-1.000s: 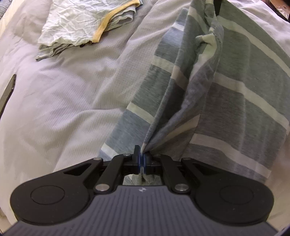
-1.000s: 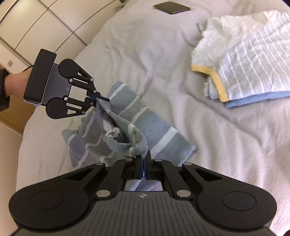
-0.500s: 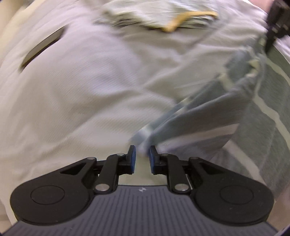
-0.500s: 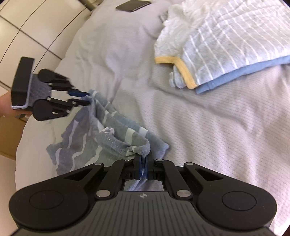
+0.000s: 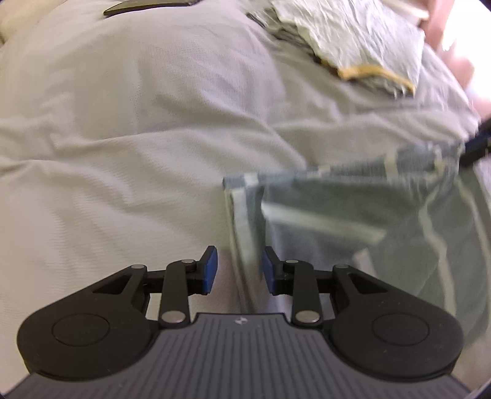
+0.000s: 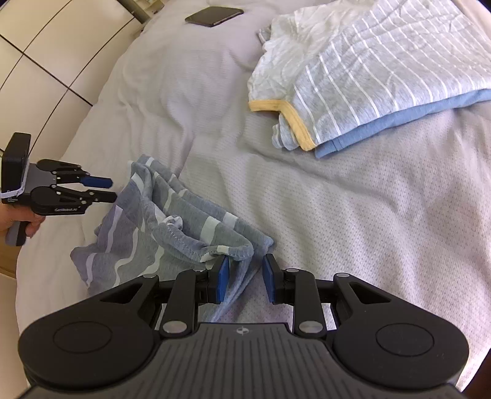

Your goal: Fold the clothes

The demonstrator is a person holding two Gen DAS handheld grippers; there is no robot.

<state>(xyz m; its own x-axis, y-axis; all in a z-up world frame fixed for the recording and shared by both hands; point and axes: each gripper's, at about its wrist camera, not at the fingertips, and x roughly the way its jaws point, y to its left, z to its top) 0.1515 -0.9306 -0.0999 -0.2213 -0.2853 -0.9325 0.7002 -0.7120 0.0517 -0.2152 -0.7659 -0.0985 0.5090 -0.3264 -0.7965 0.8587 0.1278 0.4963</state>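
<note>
Both the left gripper point(image 6: 106, 190) and the right gripper point(image 6: 244, 277) were opening, pads off the cloth, so the crumpled grey striped shirt point(image 6: 172, 227) could drop onto the white bed cover point(image 6: 353, 230).

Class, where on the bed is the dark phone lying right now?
In the right wrist view, the phone lies at the far top edge of the white bedsheet, left of the folded striped shirt.

Three garments: grey striped garment point(image 6: 172, 227), yellow-trimmed shirt point(image 6: 353, 89), blue garment point(image 6: 399, 116); one phone point(image 6: 214, 16).
</note>
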